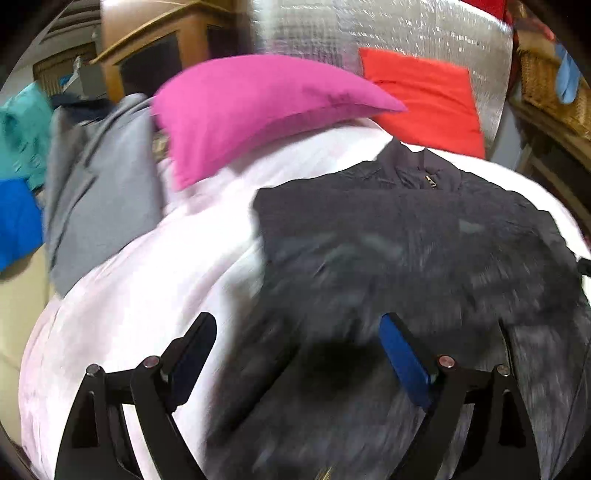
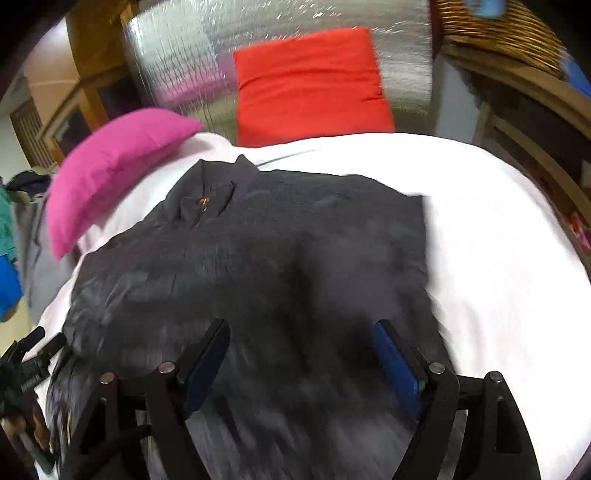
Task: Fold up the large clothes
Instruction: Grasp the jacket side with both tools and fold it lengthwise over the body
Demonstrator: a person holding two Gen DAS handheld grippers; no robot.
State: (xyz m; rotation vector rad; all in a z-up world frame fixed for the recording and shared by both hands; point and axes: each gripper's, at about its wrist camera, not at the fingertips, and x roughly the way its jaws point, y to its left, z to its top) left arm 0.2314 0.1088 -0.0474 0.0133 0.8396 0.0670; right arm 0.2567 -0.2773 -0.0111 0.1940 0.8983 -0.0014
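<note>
A dark grey zip-neck jacket [image 1: 406, 236] lies spread on a white bedsheet [image 1: 147, 295], collar toward the far side. It also shows in the right wrist view [image 2: 258, 251]. My left gripper [image 1: 299, 332] is open, hovering over the jacket's near left edge, holding nothing. My right gripper [image 2: 301, 339] is open over the jacket's near right part, holding nothing. The left gripper's tip [image 2: 33, 354] shows at the lower left of the right wrist view. Both views are motion-blurred.
A pink pillow [image 1: 251, 110] and a red pillow [image 1: 424, 99] lie at the bed's head against a silver panel [image 1: 369, 33]. Grey [image 1: 99, 192], teal and blue clothes pile at the left. A wicker basket [image 2: 498, 29] and wooden shelf stand right.
</note>
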